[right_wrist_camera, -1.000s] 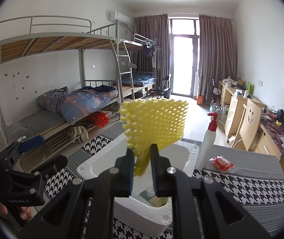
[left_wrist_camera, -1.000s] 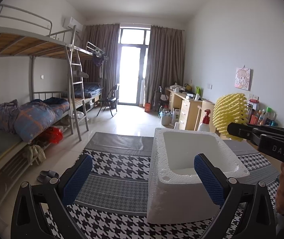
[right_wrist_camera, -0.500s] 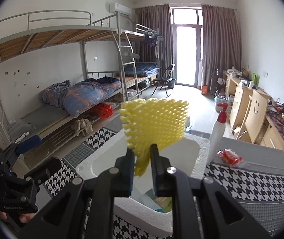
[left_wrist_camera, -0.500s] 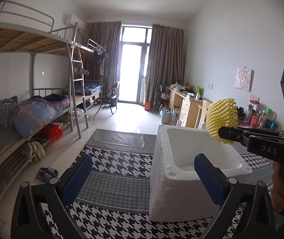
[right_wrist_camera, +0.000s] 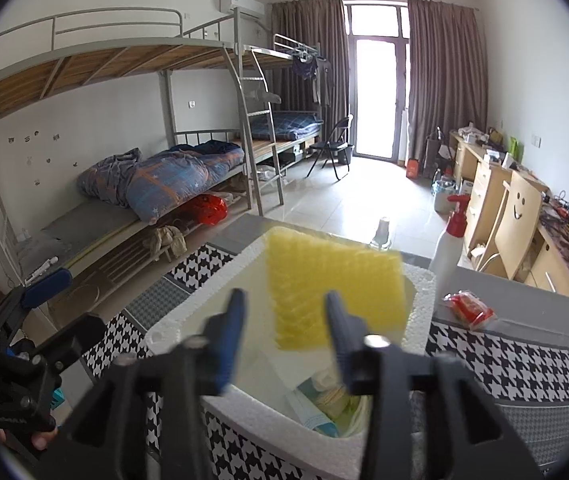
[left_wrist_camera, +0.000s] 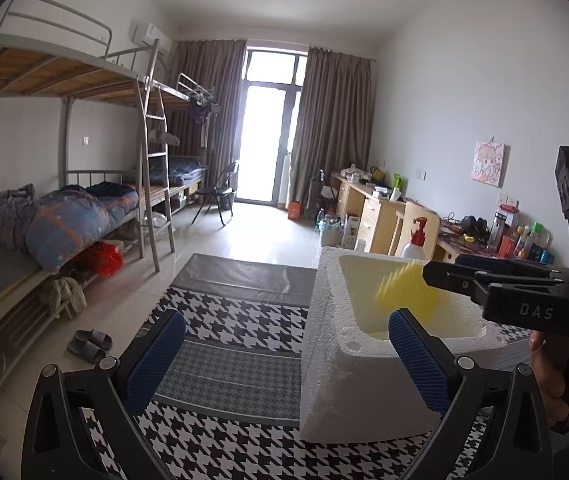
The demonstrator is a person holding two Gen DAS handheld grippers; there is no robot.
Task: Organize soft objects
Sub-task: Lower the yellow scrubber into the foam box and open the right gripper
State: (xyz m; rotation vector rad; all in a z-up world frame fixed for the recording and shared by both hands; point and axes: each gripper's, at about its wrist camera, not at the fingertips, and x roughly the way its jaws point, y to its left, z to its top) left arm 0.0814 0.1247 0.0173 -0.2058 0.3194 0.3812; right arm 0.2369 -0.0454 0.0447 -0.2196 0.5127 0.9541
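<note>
The right gripper (right_wrist_camera: 284, 320) has just been opening its jaws, so the yellow foam net (right_wrist_camera: 336, 284) is dropping free between them into the white foam box (right_wrist_camera: 188, 316) below, joining other soft things. The left gripper (left_wrist_camera: 284, 356) is waiting wide open beside the box, holding nothing. "DAS" is showing on the right gripper's side.

I saw a dormitory room | metal bunk beds (right_wrist_camera: 172, 92) with bedding (right_wrist_camera: 164, 176) | wooden desks (left_wrist_camera: 368, 208) | curtained balcony door (left_wrist_camera: 268, 132)
</note>
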